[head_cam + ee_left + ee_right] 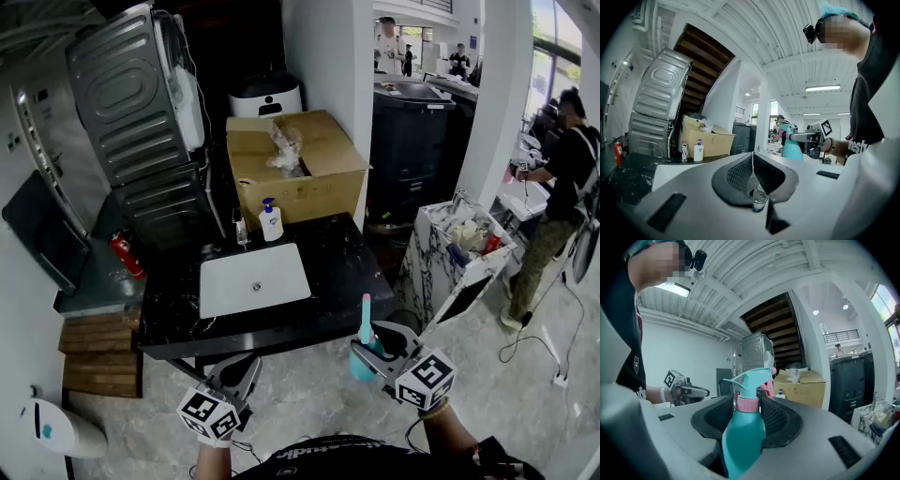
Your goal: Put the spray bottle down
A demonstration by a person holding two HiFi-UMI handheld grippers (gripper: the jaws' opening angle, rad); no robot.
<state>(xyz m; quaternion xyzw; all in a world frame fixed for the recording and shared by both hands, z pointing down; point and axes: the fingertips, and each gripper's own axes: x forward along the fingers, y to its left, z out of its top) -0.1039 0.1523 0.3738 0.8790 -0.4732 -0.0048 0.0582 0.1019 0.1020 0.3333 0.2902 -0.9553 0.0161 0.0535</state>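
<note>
Room as seen from beside the worktop. A black marble worktop [347,272] with an inset white sink [253,278] stood on a pale grey floor [309,398]. Behind it sat an open cardboard box [309,173], with a pump bottle [271,221] in front of the box. At left leaned ribbed steel appliances [131,103], with a red fire extinguisher [128,256] and wooden steps [98,352] below them. A white column [323,56] rose behind the box. At right were a tilted marble-patterned cabinet [459,253], bright windows [548,56] and a standing person [562,187]. A strip light [822,87] lit the white ribbed ceiling [787,33].
</note>
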